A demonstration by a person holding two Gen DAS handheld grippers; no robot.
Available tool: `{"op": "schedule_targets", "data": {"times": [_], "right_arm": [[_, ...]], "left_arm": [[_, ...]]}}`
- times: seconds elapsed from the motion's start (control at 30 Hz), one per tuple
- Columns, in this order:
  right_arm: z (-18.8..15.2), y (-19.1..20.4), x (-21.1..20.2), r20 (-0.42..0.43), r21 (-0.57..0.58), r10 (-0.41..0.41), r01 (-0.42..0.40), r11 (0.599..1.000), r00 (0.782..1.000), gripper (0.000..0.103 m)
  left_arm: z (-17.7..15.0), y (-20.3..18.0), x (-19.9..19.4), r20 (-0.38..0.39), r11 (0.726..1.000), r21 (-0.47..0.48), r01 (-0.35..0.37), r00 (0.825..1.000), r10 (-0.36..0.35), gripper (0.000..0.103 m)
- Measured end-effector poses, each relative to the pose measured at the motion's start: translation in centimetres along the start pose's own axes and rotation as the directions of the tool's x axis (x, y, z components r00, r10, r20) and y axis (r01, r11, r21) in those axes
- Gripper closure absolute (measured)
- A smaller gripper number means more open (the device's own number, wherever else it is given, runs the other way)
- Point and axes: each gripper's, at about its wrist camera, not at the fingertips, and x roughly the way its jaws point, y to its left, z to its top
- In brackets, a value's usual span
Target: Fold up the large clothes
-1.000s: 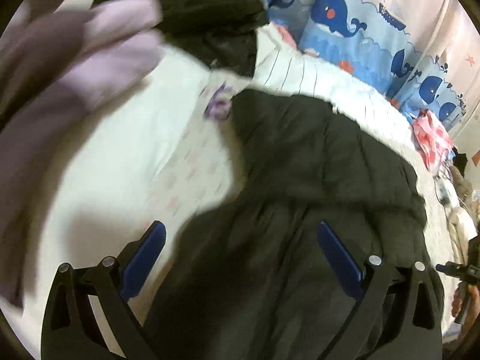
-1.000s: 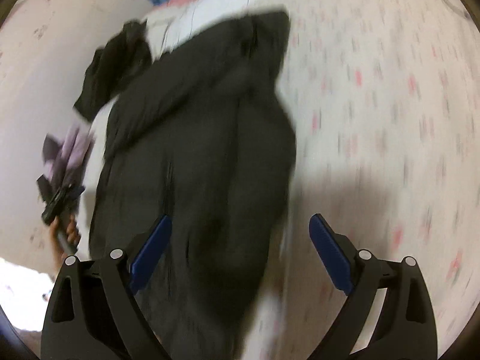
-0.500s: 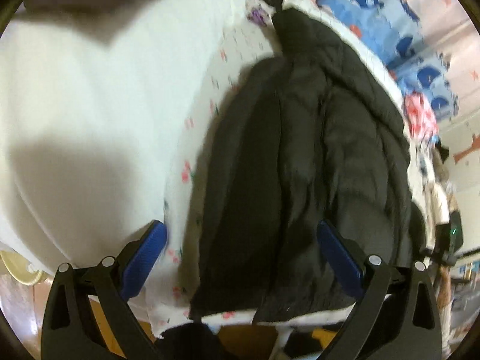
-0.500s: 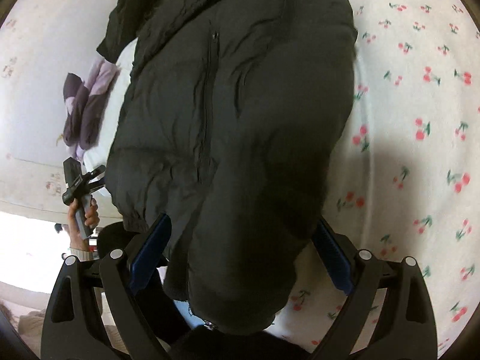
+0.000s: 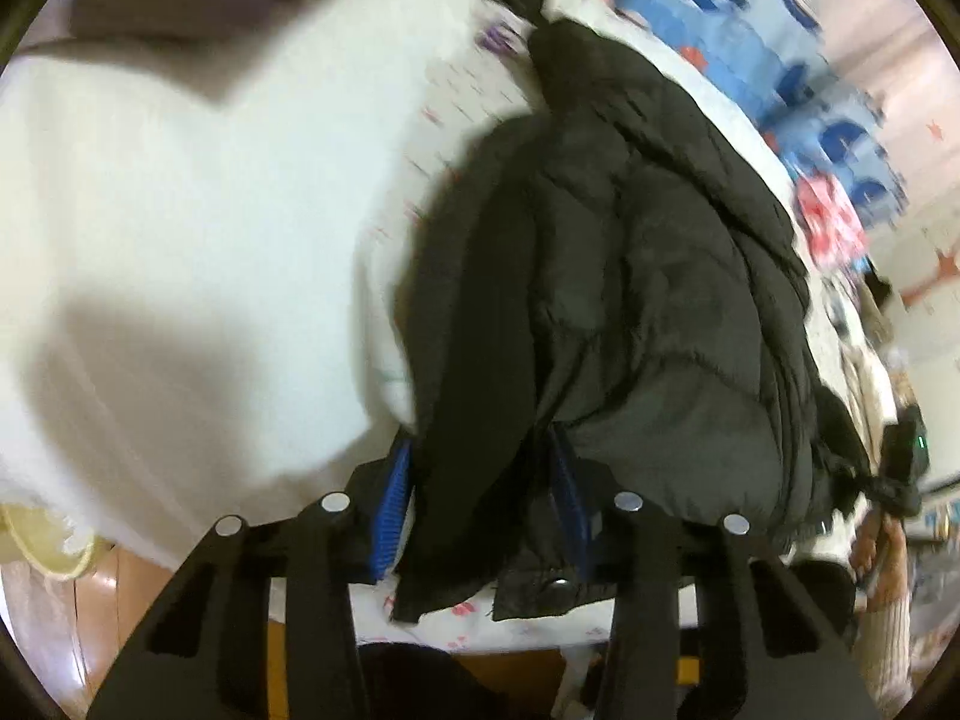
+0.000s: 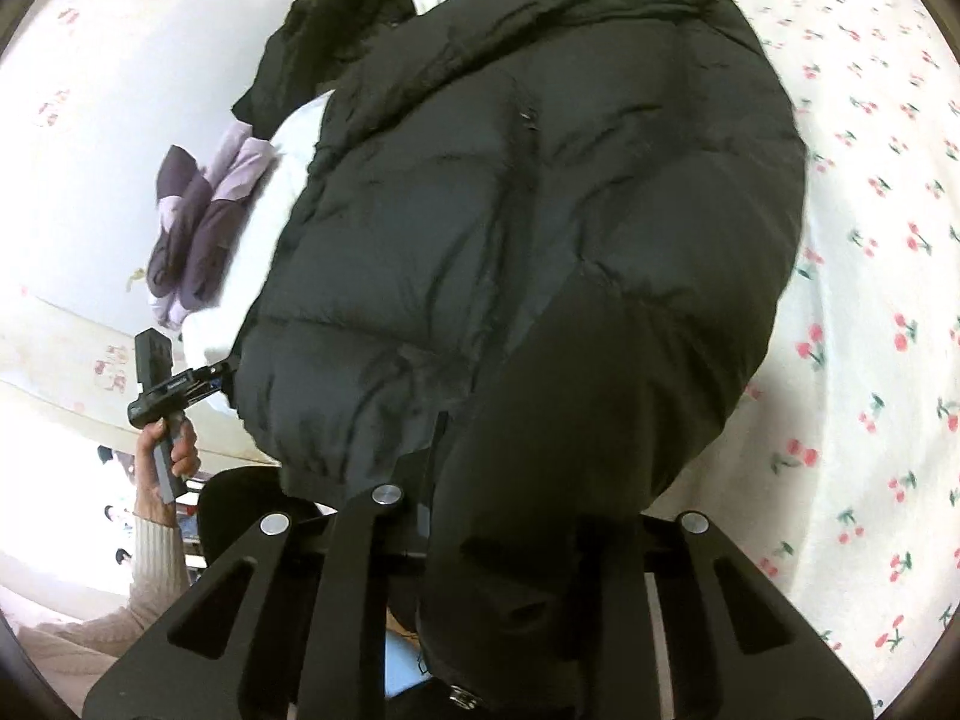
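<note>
Spread across the cherry-print bed (image 6: 870,300), the black puffer jacket (image 5: 630,300) has its near hem pinched in both just-closing jaws, left gripper (image 5: 483,501) and right gripper (image 6: 510,516).

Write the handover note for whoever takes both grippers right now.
Left gripper: jaws just closed on the black jacket's hem.
Right gripper: jaws just closed on the same hem, further along; pads hidden by fabric.
Jacket lies spread on the cherry-print sheet, hem at the bed's near edge. A purple garment and another dark one lie beyond.
Done: both hem grips.
Left: every fold.
</note>
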Motion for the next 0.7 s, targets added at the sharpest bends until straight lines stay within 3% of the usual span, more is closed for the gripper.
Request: {"op": "schedule_targets", "data": {"times": [0.1,0.13,0.2,0.27,0.37,0.47,0.53,0.6,0.7], "right_arm": [[0.1,0.2,0.4,-0.013,-0.003,-0.006,0.006,1.000,1.000,0.081],[0.1,0.0,0.4,-0.014,0.004,0.001,-0.001,1.000,1.000,0.080],[-0.1,-0.2,0.7,-0.012,0.018,0.013,-0.013,1.000,1.000,0.080],[-0.2,-0.9,0.9,-0.009,0.043,0.035,-0.035,0.998,0.999,0.079],[-0.5,-2.0,0.8,0.000,0.072,0.074,-0.074,0.995,0.997,0.079],[-0.7,-2.3,0.4,0.017,0.066,0.093,-0.094,0.993,0.996,0.081],[-0.8,-2.0,0.1,0.021,0.048,0.094,-0.095,0.994,0.995,0.082],[-0.8,-1.8,0.2,0.020,0.031,0.084,-0.084,0.996,0.996,0.084],[-0.7,-1.6,0.9,0.013,0.024,0.066,-0.066,0.998,0.998,0.087]], "left_arm": [[0.0,-0.4,-1.7,0.029,0.996,0.017,-0.087,0.996,0.087,0.051],[-0.1,-0.3,-2.1,0.030,0.996,0.024,-0.081,0.996,0.081,0.046],[-0.4,-0.4,-2.5,0.019,0.998,0.031,-0.048,0.999,0.047,0.025],[-0.8,-0.4,-1.8,-0.029,0.999,0.038,-0.012,0.999,0.013,0.025],[-1.2,0.0,0.0,-0.078,0.999,0.034,-0.028,0.996,0.030,0.025],[-1.8,0.5,1.6,-0.111,0.998,-0.023,0.057,0.992,-0.060,0.025],[-2.2,-0.6,1.6,-0.102,0.993,-0.005,0.120,0.988,-0.120,0.029],[-2.4,-1.8,1.6,-0.100,0.990,0.021,0.138,0.986,-0.136,0.049],[-2.0,-1.7,2.6,-0.107,0.993,-0.002,0.121,0.987,-0.120,0.067]]}}
